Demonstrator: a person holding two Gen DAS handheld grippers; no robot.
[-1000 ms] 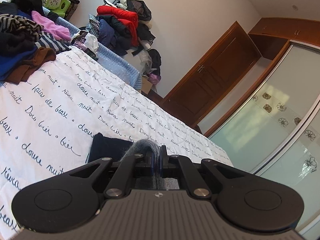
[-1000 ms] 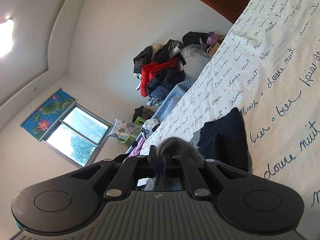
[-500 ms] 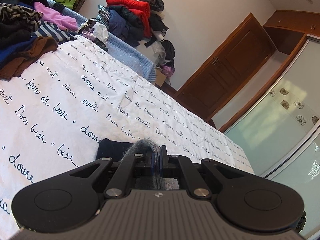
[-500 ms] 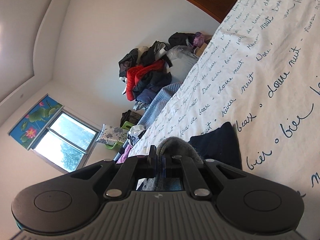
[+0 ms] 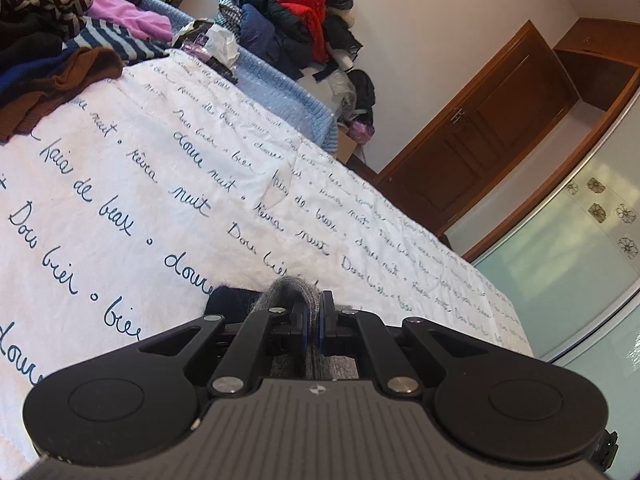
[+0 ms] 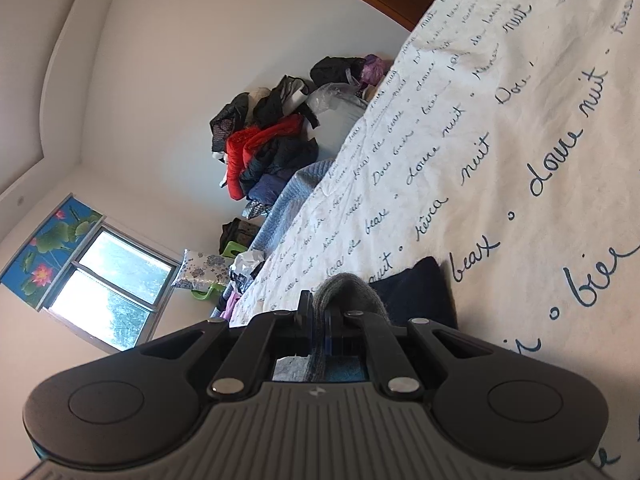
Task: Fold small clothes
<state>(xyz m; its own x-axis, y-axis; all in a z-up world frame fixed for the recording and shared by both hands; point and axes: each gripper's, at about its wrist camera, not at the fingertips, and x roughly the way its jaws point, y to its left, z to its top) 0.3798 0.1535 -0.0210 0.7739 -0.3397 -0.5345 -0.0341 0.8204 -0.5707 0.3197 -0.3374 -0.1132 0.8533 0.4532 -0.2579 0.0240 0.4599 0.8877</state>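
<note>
Script-printed bedspread bears clothes pile, dark garment

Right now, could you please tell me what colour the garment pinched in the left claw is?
Grey knit, clearest in the left wrist view.

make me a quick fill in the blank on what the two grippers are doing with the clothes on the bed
1. The left gripper has its jaws shut on a ____ knit garment.
2. The right gripper is ____ on the same kind of knit fabric.
3. Beside the held fabric, a ____ garment lies on the bedspread.
4. The bedspread is white with dark ____ printed on it.

Missing words: grey; shut; dark navy; handwriting
</note>
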